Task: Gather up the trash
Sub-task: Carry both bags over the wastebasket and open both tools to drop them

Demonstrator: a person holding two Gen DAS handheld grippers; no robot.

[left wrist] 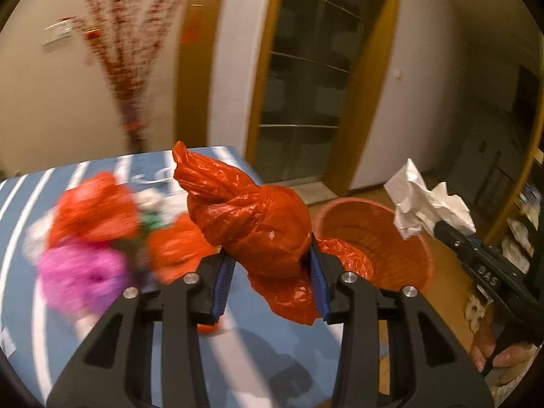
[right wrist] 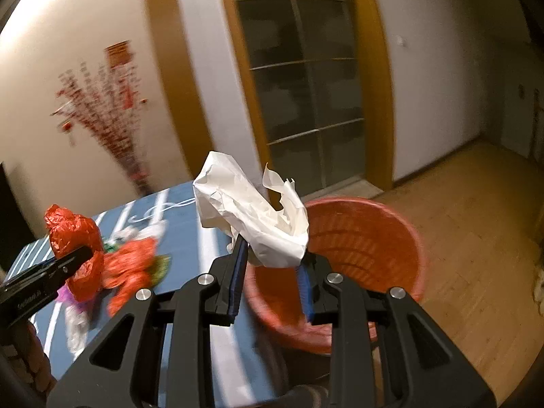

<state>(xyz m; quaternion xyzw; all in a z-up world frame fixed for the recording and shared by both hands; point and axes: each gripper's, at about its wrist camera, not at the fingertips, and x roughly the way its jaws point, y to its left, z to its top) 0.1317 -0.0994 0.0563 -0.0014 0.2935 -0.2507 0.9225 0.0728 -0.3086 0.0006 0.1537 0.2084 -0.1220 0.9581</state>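
My left gripper (left wrist: 272, 255) is shut on a knotted red plastic bag (left wrist: 258, 217), held above the blue striped table (left wrist: 238, 350) near its right edge. In the right wrist view that same red bag (right wrist: 73, 234) hangs from the left gripper (right wrist: 85, 255) at the far left. My right gripper (right wrist: 272, 255) is shut on a crumpled white paper (right wrist: 251, 210), held up over the near rim of the red wastebasket (right wrist: 360, 244). The left wrist view has the white paper (left wrist: 425, 200) to the right of the wastebasket (left wrist: 377, 234), which stands on the floor beside the table.
More trash lies blurred on the table (right wrist: 190, 231): red bags (left wrist: 95, 207), a pink bag (left wrist: 81, 275), white and green scraps (right wrist: 136, 261). A wooden floor (right wrist: 476, 231) spreads right of the basket. A glass door in a wooden frame (right wrist: 306, 85) stands behind.
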